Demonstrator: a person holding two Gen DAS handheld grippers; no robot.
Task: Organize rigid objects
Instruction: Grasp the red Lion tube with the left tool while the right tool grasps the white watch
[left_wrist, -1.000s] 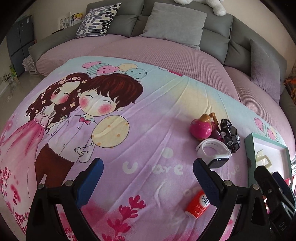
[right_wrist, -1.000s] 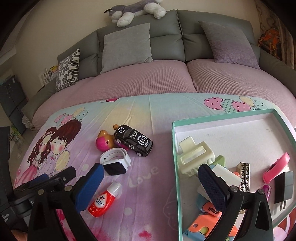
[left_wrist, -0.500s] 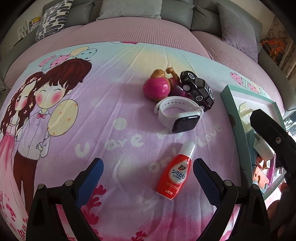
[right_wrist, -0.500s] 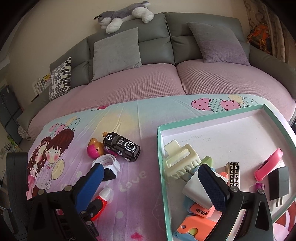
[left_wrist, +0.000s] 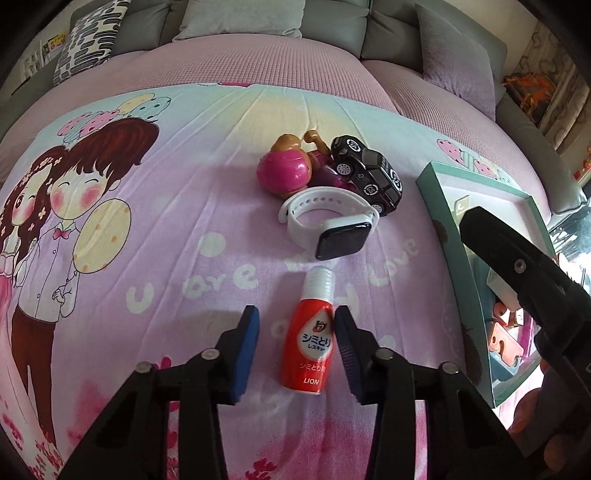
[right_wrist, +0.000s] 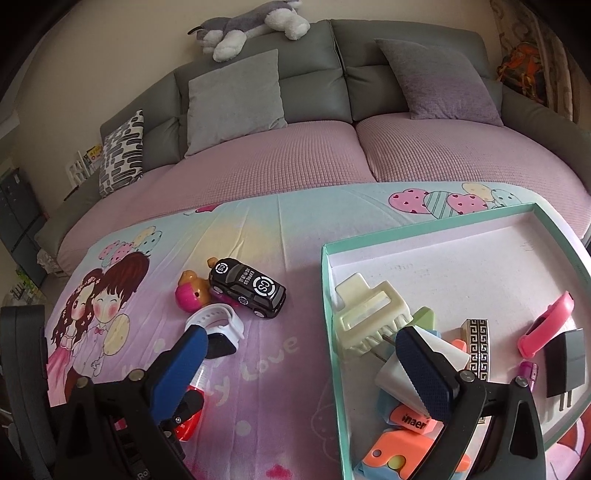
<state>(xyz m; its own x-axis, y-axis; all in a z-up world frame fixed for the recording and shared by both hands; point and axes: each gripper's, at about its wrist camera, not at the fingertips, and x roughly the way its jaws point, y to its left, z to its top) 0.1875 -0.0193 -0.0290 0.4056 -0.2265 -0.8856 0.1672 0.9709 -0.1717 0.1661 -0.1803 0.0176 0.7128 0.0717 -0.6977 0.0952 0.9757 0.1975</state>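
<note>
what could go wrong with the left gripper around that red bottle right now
The left gripper, jaws just closing, has only its right pad against the red bottle; the left pad stands clear, so the bottle may roll or slide sideways. Once lifted, it must clear the tray's raised rim.

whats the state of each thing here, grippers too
left gripper, jaws just been closing around the red bottle, one pad not yet touching
right gripper, open, empty
red bottle, lying flat, cap on
white watch, strap closed in a loop, screen dark
toy car, on its wheels
tray, open-topped, partly filled
</note>
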